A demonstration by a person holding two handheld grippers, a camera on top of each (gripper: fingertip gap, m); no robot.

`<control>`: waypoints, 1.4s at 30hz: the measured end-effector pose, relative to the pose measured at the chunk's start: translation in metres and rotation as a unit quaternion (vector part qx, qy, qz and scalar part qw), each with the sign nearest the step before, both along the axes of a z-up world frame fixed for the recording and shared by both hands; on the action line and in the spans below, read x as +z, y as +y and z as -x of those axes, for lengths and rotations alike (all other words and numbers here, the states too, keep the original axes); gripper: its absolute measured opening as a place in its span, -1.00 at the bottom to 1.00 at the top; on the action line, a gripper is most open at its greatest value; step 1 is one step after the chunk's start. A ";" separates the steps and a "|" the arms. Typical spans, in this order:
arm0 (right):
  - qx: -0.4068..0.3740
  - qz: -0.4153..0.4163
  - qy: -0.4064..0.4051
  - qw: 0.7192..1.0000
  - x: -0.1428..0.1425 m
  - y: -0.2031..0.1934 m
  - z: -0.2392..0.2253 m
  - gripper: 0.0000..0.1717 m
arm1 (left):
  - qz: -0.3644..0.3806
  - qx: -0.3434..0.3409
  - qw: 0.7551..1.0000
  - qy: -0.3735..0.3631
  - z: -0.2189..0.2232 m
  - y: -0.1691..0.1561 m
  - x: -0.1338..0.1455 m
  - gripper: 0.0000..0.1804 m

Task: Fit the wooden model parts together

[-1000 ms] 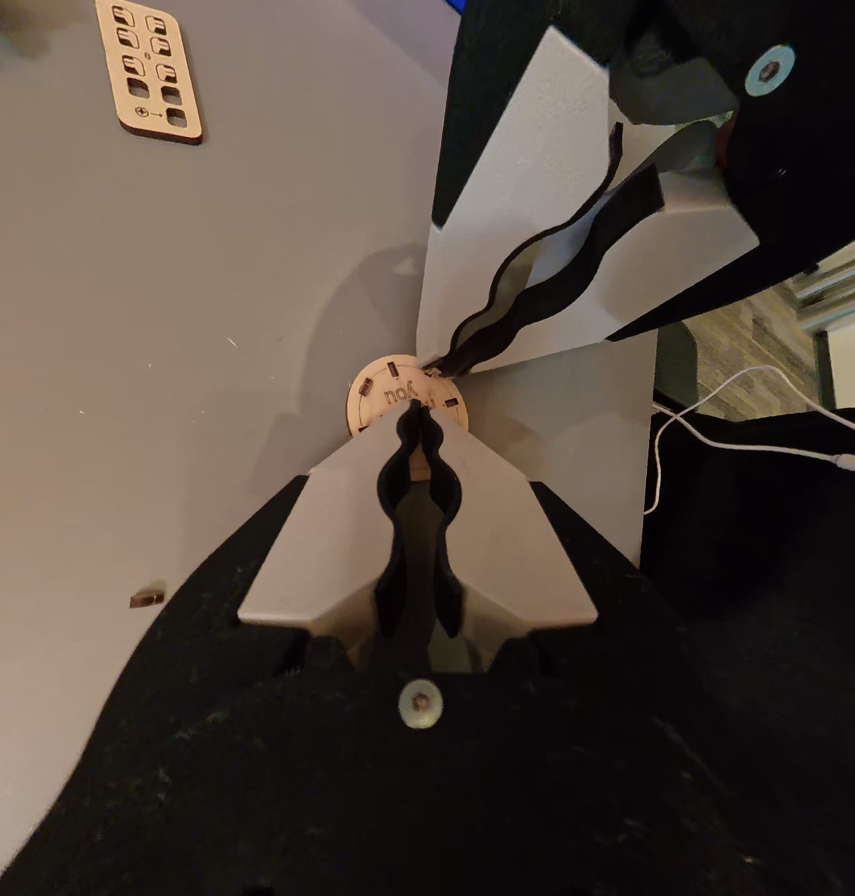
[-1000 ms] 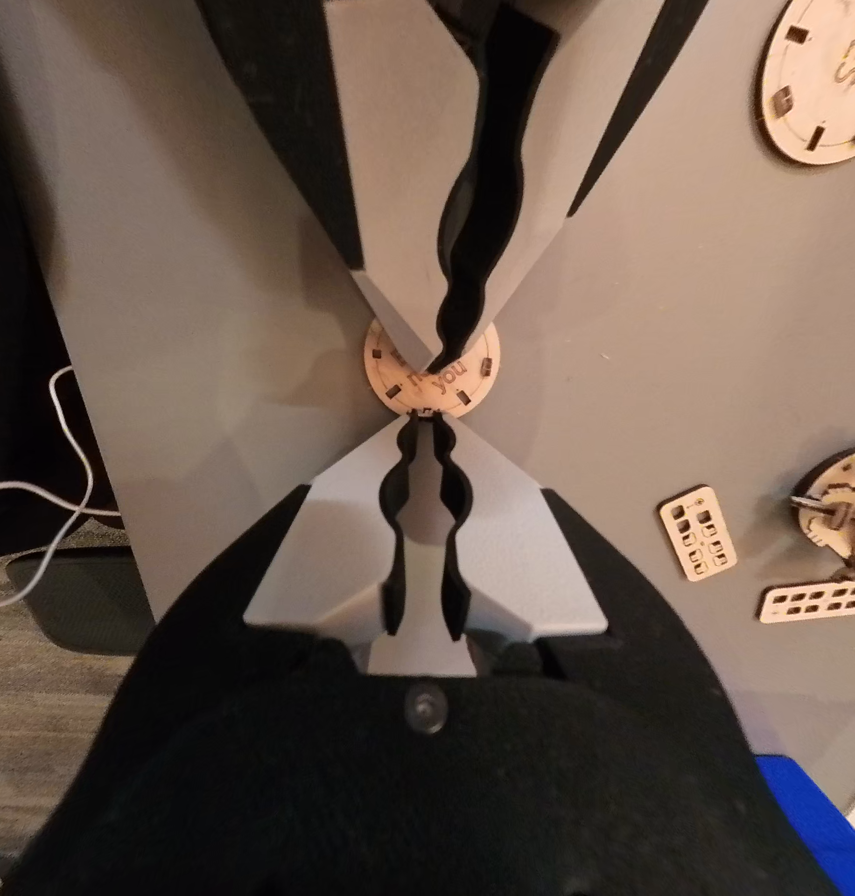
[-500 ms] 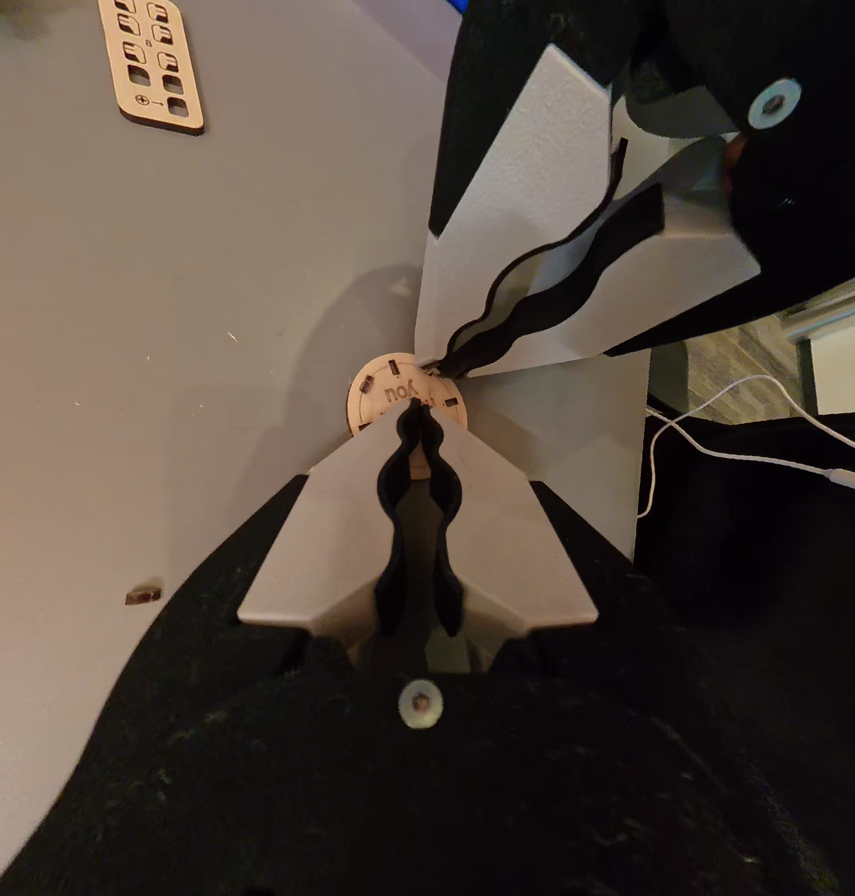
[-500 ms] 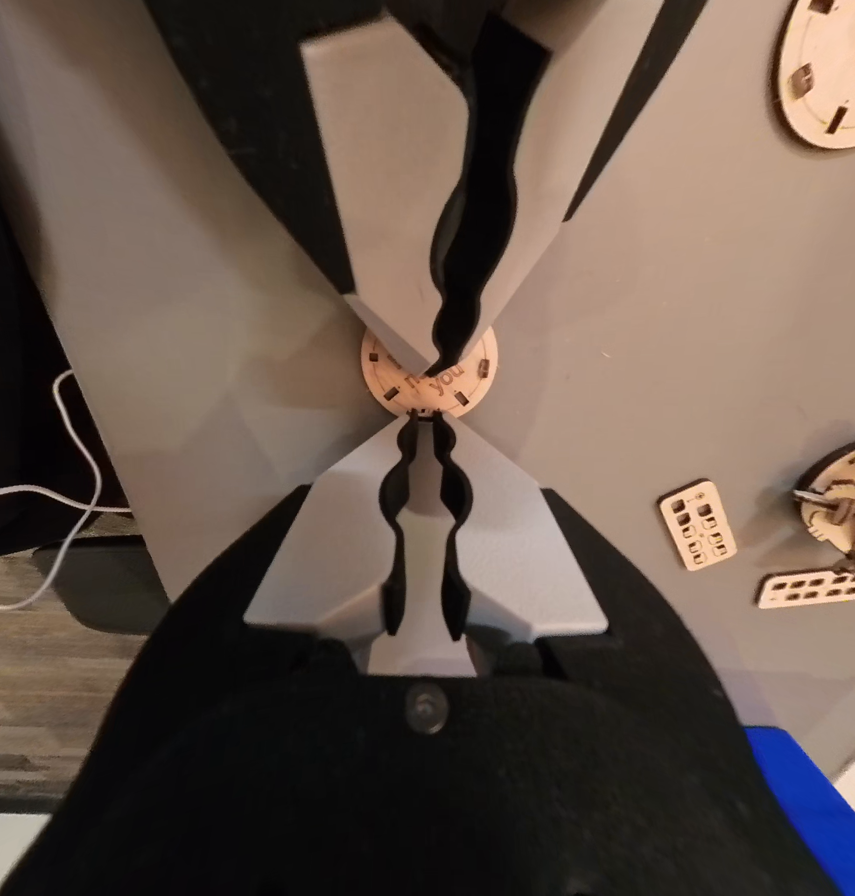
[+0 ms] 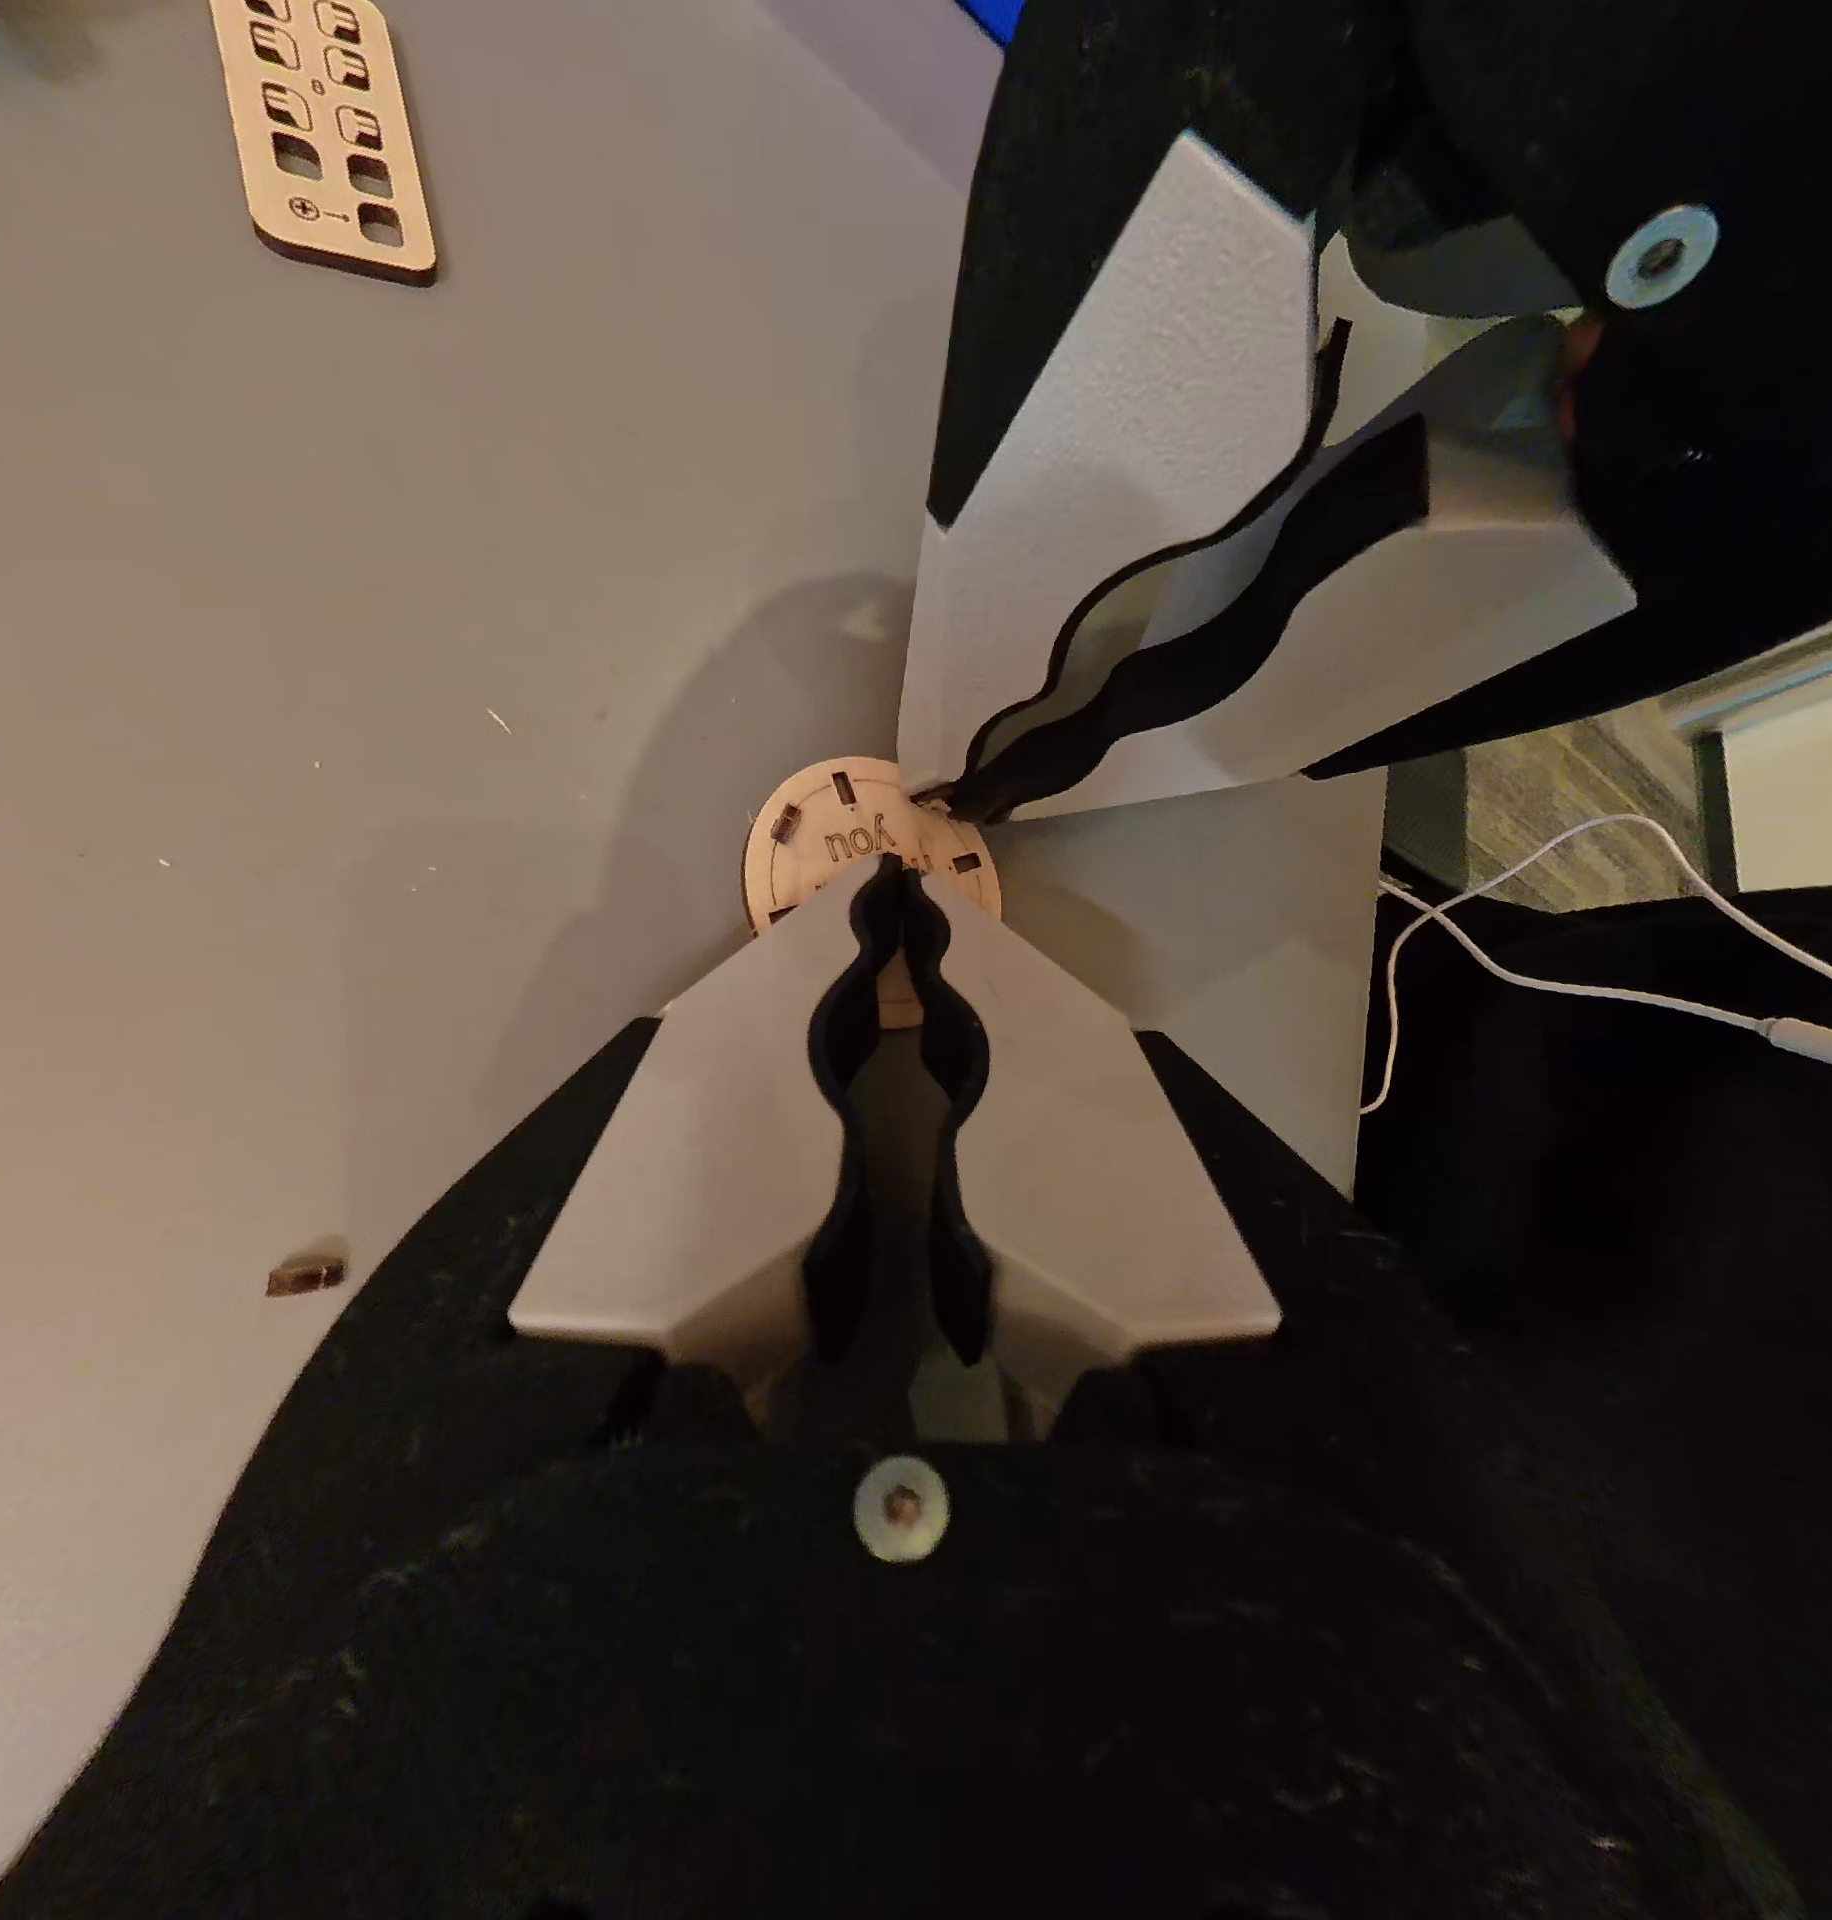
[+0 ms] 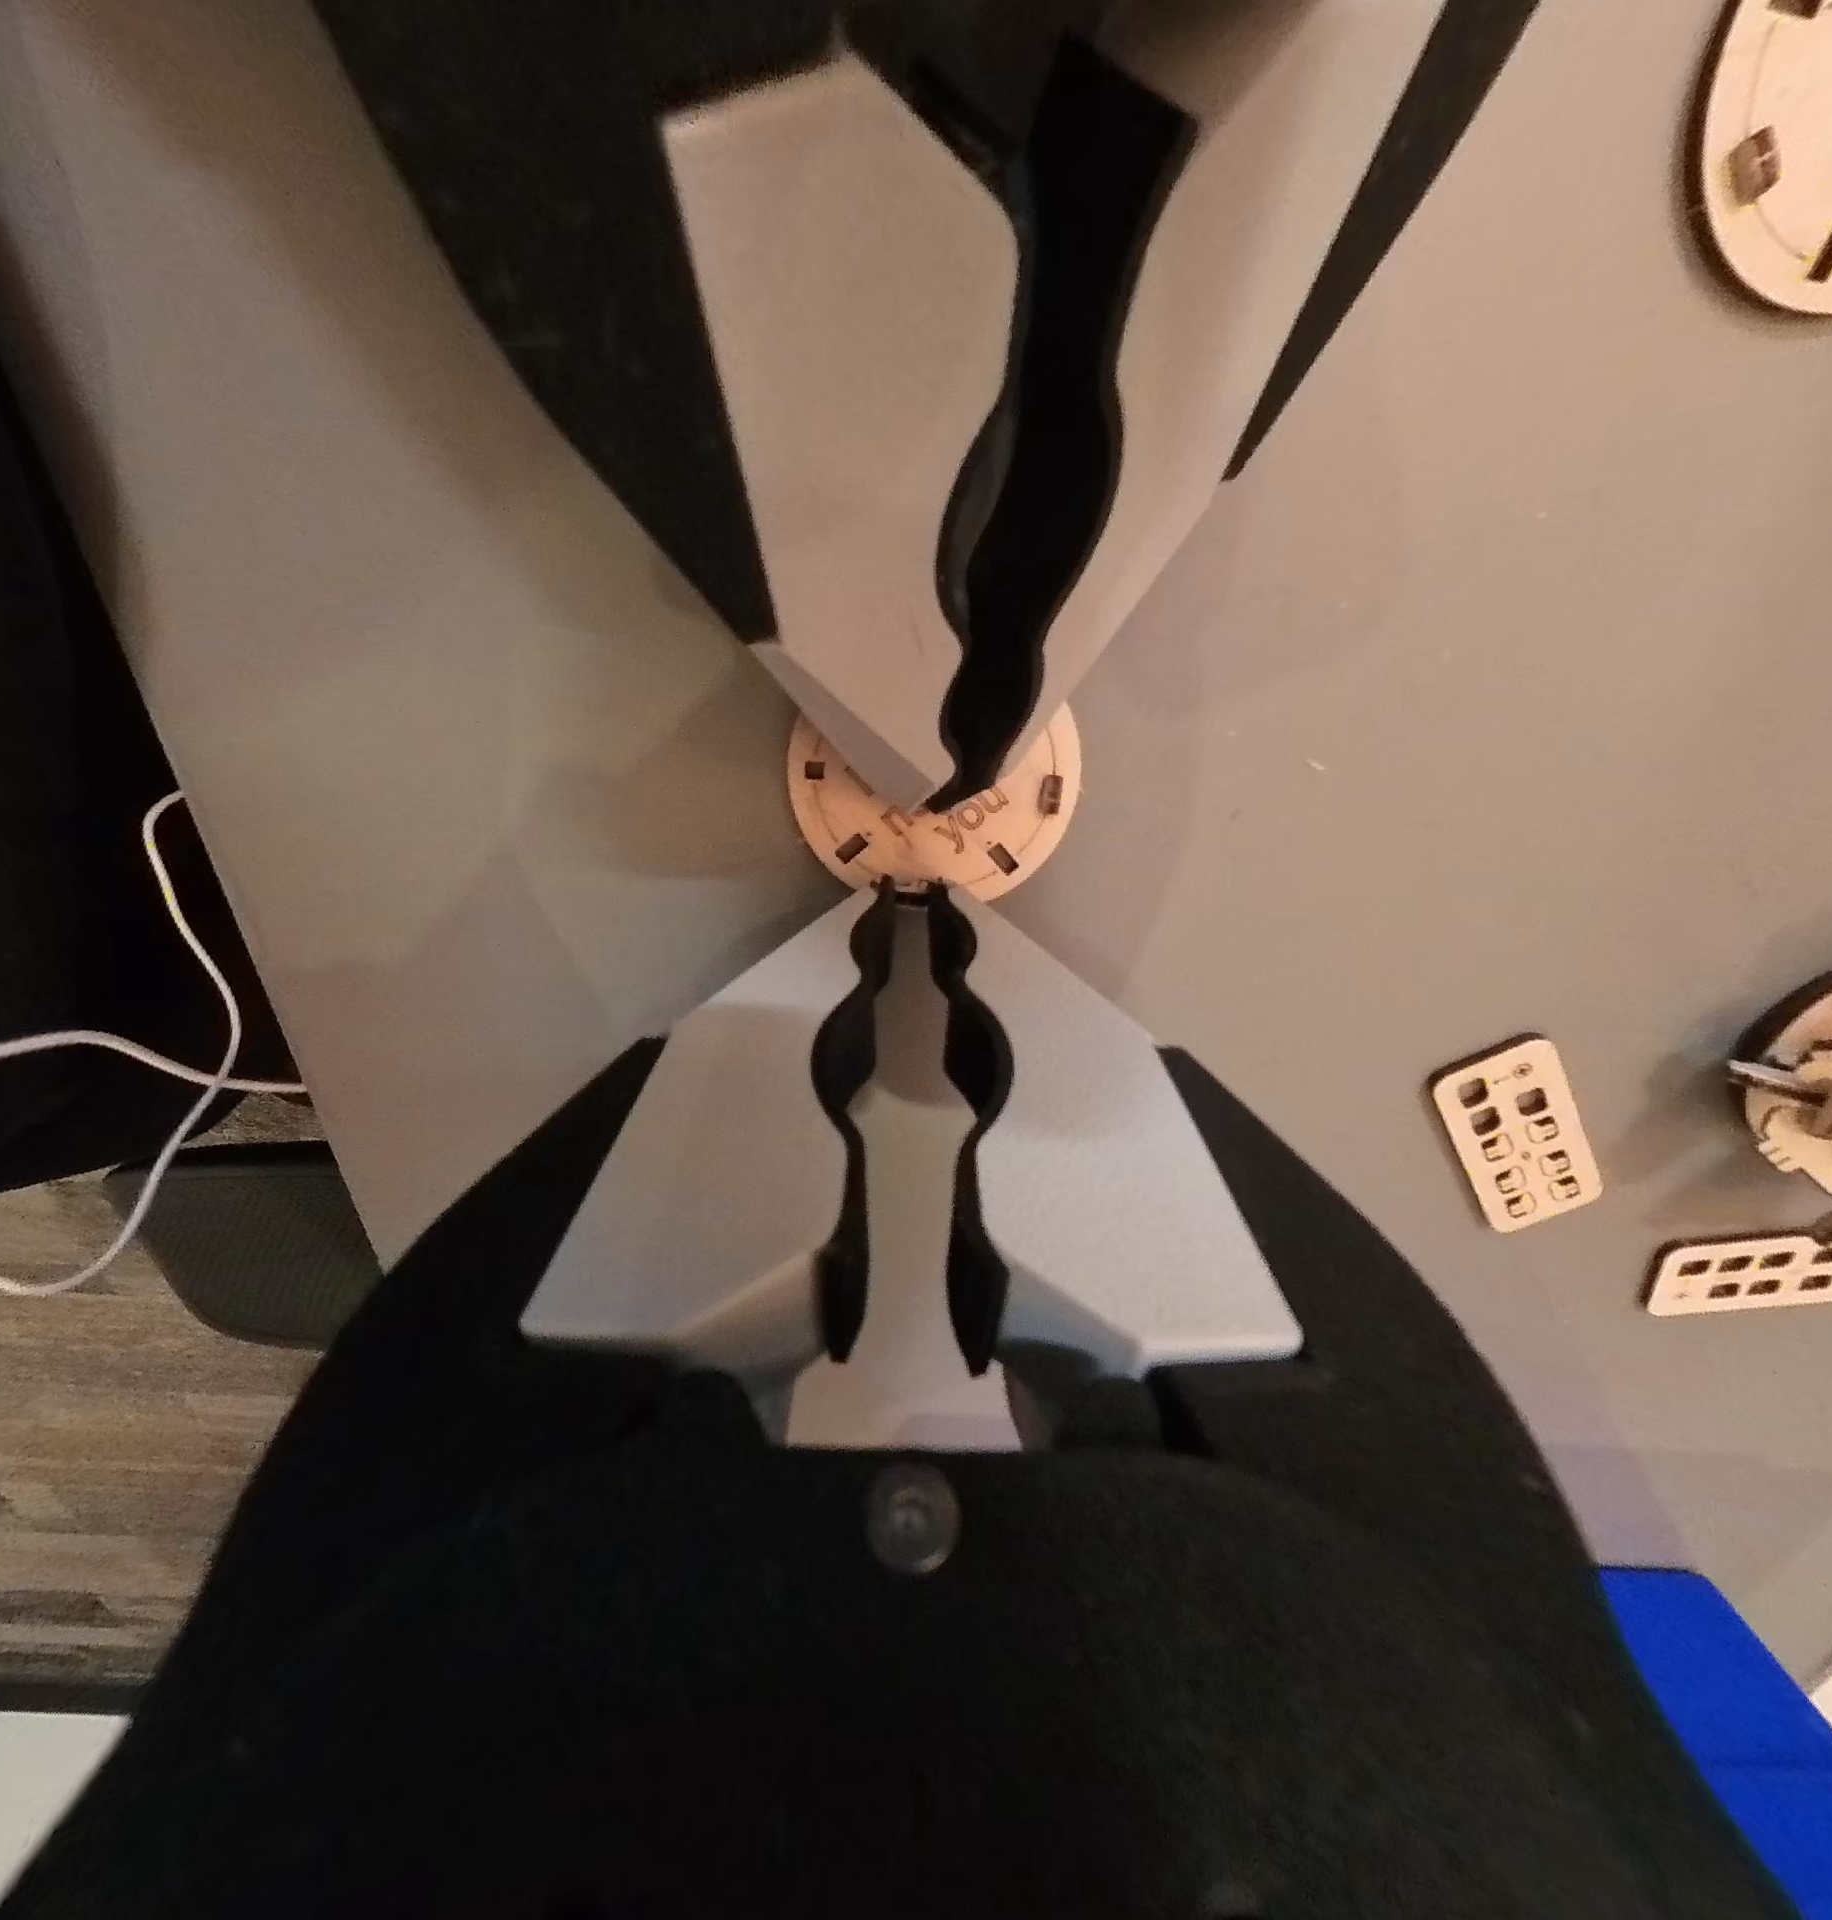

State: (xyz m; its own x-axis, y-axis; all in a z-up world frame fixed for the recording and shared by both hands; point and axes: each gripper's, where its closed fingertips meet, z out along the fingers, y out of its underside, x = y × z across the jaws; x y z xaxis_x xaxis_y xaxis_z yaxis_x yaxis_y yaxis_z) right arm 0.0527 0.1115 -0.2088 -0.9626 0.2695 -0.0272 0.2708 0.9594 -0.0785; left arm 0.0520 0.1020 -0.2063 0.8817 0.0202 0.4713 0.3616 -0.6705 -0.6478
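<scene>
A small round wooden disc (image 5: 839, 842) with slots around its rim lies on the grey table (image 5: 372, 623) near the edge. My left gripper (image 5: 896, 871) is shut, and its joined tips rest on the middle of the disc's face. It also shows in the right wrist view (image 6: 938, 805), coming down from the top. My right gripper (image 6: 907, 896) sits at the near rim of the disc (image 6: 995, 821), shut on a small dark wooden tab (image 6: 904, 891) at a rim slot. In the left wrist view the right gripper (image 5: 948, 798) pinches that tab (image 5: 927, 795) at the disc's far right rim.
A slotted wooden card (image 5: 320, 135) and a loose dark tab (image 5: 306, 1276) lie to the left. A bigger wooden disc (image 6: 1805, 156), another card (image 6: 1514, 1143), a slotted strip (image 6: 1764, 1268) and a round wooden assembly (image 6: 1826, 1091) lie on the right. A white cable (image 5: 1618, 997) hangs past the table edge. Both grippers' tips are close together, under 4 cm apart.
Both grippers stay at the disc with the same grips. The right wrist view has shifted a little, so the far pieces sit higher and farther right.
</scene>
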 end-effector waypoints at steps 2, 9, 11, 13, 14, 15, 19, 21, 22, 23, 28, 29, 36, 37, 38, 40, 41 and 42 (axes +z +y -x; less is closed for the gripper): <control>0.003 -0.003 0.002 1.000 0.000 0.000 0.000 -0.95 | 0.000 0.000 1.000 0.000 0.000 0.000 0.000 -1.00; 0.008 -0.005 0.008 1.000 0.000 0.001 0.002 -0.95 | 0.000 0.000 1.000 0.001 0.000 0.000 0.000 -1.00; 0.013 -0.005 0.008 1.000 0.000 0.001 0.002 -0.94 | 0.000 0.000 1.000 0.001 0.000 0.000 0.000 -1.00; 0.013 -0.007 0.005 1.000 0.000 0.001 0.002 -0.94 | 0.000 0.000 1.000 0.000 0.000 0.000 0.000 -1.00; 0.013 -0.008 0.003 1.000 0.000 0.001 0.002 -0.94 | 0.000 0.000 1.000 0.000 0.000 0.000 0.000 -1.00; 0.012 -0.009 0.002 1.000 0.000 0.001 0.001 -0.95 | 0.000 0.000 1.000 0.000 0.000 0.000 0.000 -1.00; 0.010 -0.017 -0.009 1.000 -0.001 0.002 0.001 -0.94 | 0.000 0.000 1.000 0.001 0.000 0.000 0.000 -1.00; 0.009 -0.017 -0.013 1.000 -0.001 0.001 0.001 -0.95 | 0.000 0.000 1.000 0.001 0.000 0.000 0.000 -1.00; 0.010 -0.018 -0.014 1.000 -0.001 0.001 0.001 -0.95 | 0.000 0.000 1.000 0.001 0.000 0.000 0.000 -1.00; 0.011 -0.018 -0.014 1.000 -0.002 0.000 0.001 -0.95 | 0.000 0.000 1.000 0.001 0.000 0.000 0.000 -1.00; 0.011 -0.019 -0.015 1.000 -0.002 0.000 0.001 -0.95 | 0.000 0.001 1.000 -0.001 0.000 0.000 0.000 -1.00; 0.009 -0.017 -0.015 1.000 -0.002 0.000 0.001 -0.95 | 0.000 0.001 1.000 -0.001 0.000 0.000 0.000 -1.00; 0.019 0.000 0.017 1.000 -0.001 0.001 0.003 -0.90 | 0.000 0.001 1.000 -0.001 0.000 0.000 0.000 -1.00; 0.021 0.003 0.028 0.999 0.000 0.001 0.004 -0.83 | 0.000 0.001 1.000 -0.002 0.000 0.000 0.000 -1.00; 0.020 0.009 0.037 0.999 0.000 0.001 0.004 -0.77 | 0.000 0.001 1.000 -0.002 0.000 0.000 0.000 -1.00; 0.005 0.030 0.049 0.998 0.003 0.000 0.005 -0.64 | 0.000 0.001 1.000 -0.002 0.000 0.000 0.000 -1.00; -0.006 0.041 0.053 0.998 0.005 0.000 0.006 -0.60 | 0.000 0.001 1.000 -0.003 0.000 0.000 0.000 -1.00; -0.019 0.052 0.057 0.997 0.008 0.000 0.007 -0.57 | 0.000 0.001 1.000 -0.003 0.000 0.000 0.000 -1.00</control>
